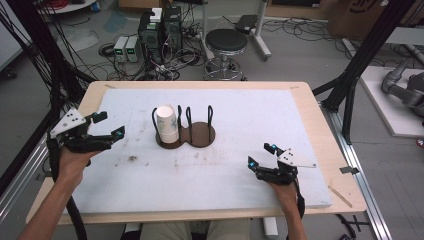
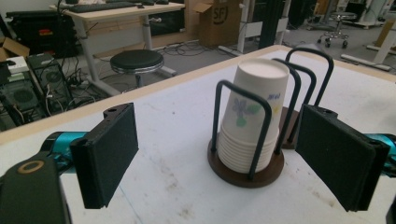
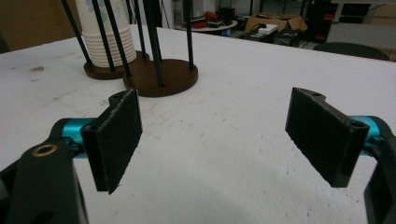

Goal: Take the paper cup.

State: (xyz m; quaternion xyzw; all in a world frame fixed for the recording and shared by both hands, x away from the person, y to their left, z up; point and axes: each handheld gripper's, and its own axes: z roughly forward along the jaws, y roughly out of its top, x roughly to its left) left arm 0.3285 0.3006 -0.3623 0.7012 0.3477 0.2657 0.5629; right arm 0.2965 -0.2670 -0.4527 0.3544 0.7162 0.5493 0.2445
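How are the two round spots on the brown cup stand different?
The left round base holds a stack of upside-down white paper cups; the right round base holds nothing. In the high view the left base is mostly hidden under the cups, while the right base shows its bare brown top. Both are brown and round, joined side by side, and each has black wire hoops standing around it.

Left claw (image 1: 111, 124) held above the table, jaws wide apart, right claw (image 1: 262, 154) low, apparently resting, likewise spread

Cup stack (image 1: 167, 123) in left bay of holder (image 1: 199, 135), mid-table (image 1: 240, 150).
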